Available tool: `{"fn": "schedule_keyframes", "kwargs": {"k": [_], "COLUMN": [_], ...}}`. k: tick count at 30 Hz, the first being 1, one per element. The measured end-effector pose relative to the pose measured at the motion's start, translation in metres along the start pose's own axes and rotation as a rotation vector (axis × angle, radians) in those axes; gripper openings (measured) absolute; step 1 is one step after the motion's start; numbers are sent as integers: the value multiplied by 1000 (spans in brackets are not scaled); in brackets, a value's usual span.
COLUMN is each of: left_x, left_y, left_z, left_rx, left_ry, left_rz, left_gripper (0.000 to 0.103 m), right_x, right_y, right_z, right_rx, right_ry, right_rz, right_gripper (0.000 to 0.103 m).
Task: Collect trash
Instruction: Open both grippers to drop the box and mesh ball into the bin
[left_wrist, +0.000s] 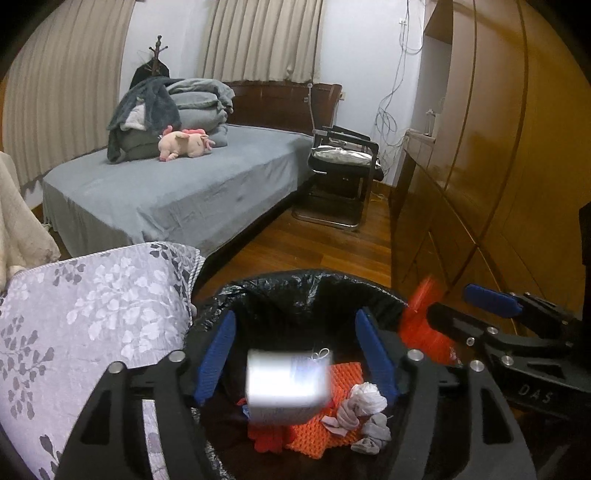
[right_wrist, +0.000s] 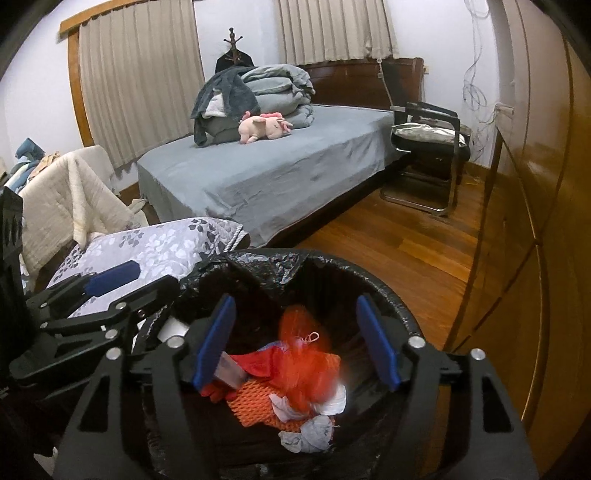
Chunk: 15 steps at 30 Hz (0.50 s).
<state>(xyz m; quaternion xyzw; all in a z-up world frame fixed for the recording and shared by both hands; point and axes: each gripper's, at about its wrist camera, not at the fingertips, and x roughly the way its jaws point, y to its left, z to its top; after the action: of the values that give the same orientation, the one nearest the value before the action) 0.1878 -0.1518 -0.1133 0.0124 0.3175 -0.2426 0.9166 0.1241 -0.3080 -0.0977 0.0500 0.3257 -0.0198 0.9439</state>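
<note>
Lettering "DA5" marks right gripper (left_wrist: 476, 306); both it and left gripper (left_wrist: 299, 354) gape empty.

The only legible marking is the embossed lettering "DA5" on the black body of the right gripper (left_wrist: 484, 310), seen from the left wrist camera at the lower right edge of the frame; the last character could be a 5 or an S. A blurred white box (left_wrist: 286, 384) above the bin carries faint bluish print on its face, too smeared to read. Nothing else in either view bears readable text, brand names, numbers or signs.
</note>
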Motion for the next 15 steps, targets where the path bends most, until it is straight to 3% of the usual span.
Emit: {"fn": "schedule_keyframes", "kwargs": {"k": [7,15], "left_x": [-9,-40], "left_y": [5,24], "left_z": [2,6], "left_rx": [3,-2], "left_ry": [-7,-36], "left_rz": [29,89], "left_gripper": [79,94], "right_x": [-9,-24], "right_y": [2,17], "right_z": [3,11], "right_rx": [-3,-15], "right_ry": [-29,-54], "right_rz": [-13,17], "right_gripper": [90,95]}}
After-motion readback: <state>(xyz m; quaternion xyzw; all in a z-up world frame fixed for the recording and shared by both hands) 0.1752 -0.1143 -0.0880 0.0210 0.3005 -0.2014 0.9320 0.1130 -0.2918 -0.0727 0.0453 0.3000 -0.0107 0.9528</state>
